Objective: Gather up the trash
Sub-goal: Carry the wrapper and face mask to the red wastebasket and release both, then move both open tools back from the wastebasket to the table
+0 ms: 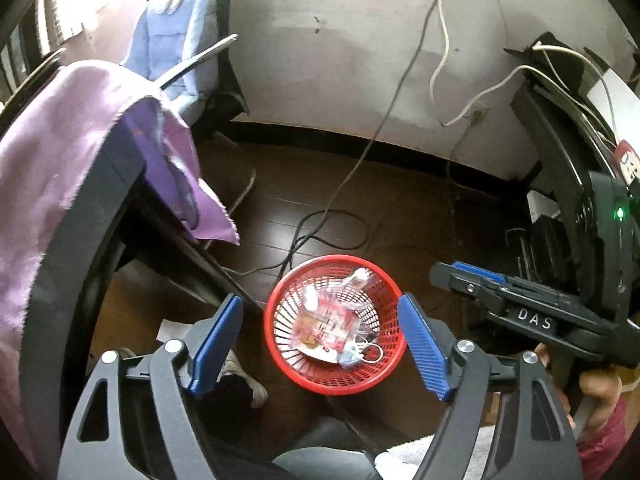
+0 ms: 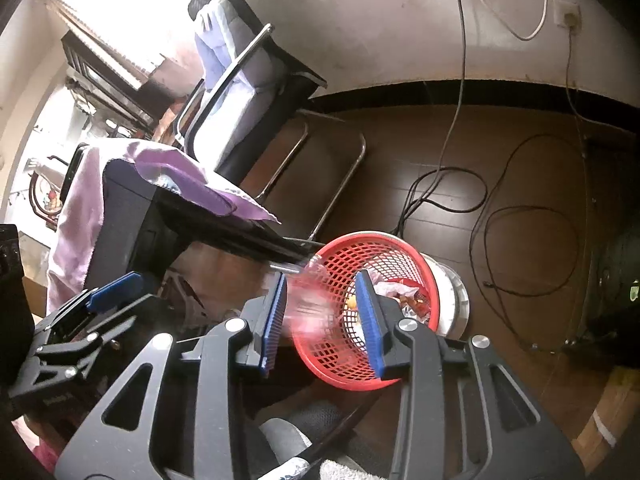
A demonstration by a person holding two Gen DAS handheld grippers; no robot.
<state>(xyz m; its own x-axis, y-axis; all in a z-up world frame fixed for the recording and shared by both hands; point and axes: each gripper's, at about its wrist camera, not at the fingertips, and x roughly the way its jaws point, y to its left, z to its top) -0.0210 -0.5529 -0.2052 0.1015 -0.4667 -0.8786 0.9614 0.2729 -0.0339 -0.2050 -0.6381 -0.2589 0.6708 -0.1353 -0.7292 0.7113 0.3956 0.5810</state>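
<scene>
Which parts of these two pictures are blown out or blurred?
Left wrist view: the window at top left is overexposed; the round red plastic mesh basket is sharp. Right wrist view: the window glare is stronger, and a clear plastic item between the right gripper fingers is motion-smeared.

Blurred clear plastic bottle (image 2: 310,304) over red basket (image 2: 400,252), details unreadable

Dark wood floor (image 1: 400,200), stained pale wall (image 1: 340,40), black chair (image 2: 256,72), bright window (image 2: 120,8) left.
</scene>
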